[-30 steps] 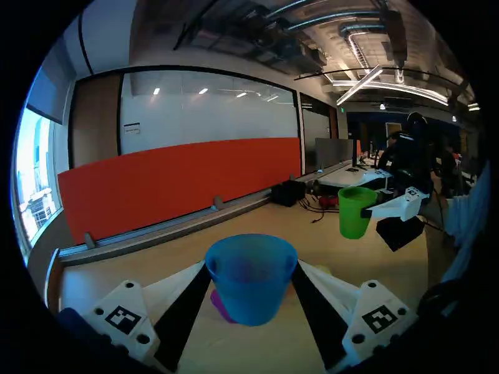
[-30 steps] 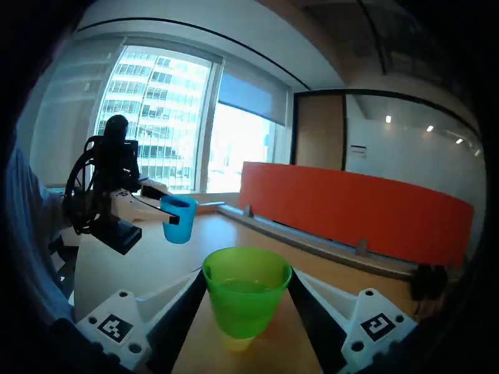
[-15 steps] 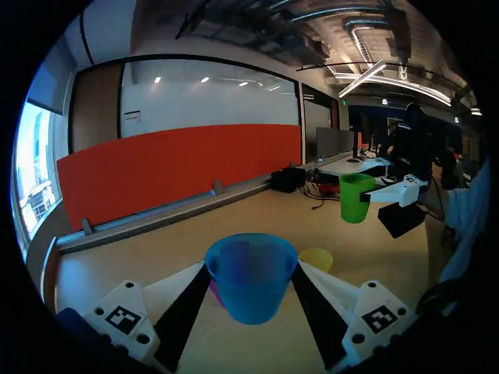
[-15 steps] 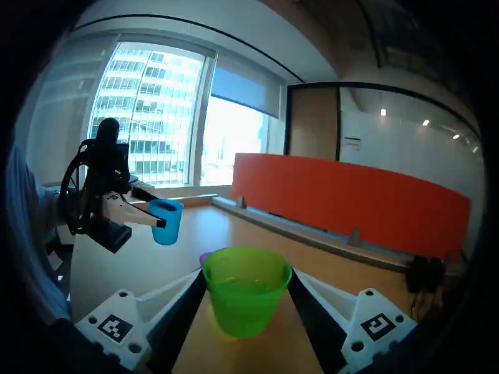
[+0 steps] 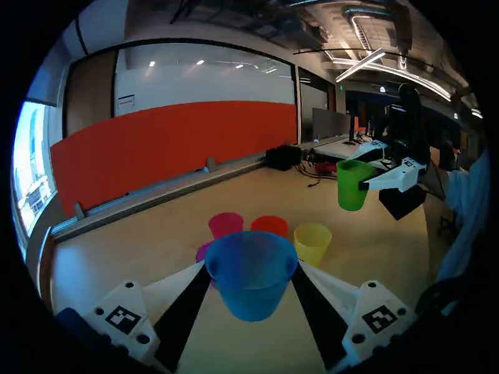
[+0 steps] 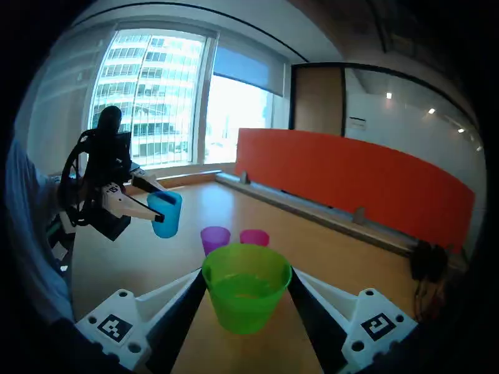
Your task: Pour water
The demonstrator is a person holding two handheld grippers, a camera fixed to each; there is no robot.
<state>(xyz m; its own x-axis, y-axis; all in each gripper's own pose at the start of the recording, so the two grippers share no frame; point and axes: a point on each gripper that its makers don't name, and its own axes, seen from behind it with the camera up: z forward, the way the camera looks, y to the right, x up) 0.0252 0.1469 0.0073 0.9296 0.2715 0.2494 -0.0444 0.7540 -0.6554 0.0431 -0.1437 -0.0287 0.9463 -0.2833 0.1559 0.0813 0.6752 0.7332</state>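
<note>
My left gripper is shut on a blue cup, held upright above the wooden table. In the right gripper view my right gripper is shut on a green cup with water in it, also upright. The left gripper view shows that green cup at the right, held in the air by the right gripper. In the right gripper view the blue cup hangs at the left in the left gripper.
Small cups stand on the table below: pink, red, yellow and purple. An orange divider panel runs along the table's far edge. Black boxes and cables lie at the far end. A sleeve shows at the left.
Both grippers have tilted or lowered toward the table, bringing the small cups on it into sight. The blue and green cups stay gripped and upright.
</note>
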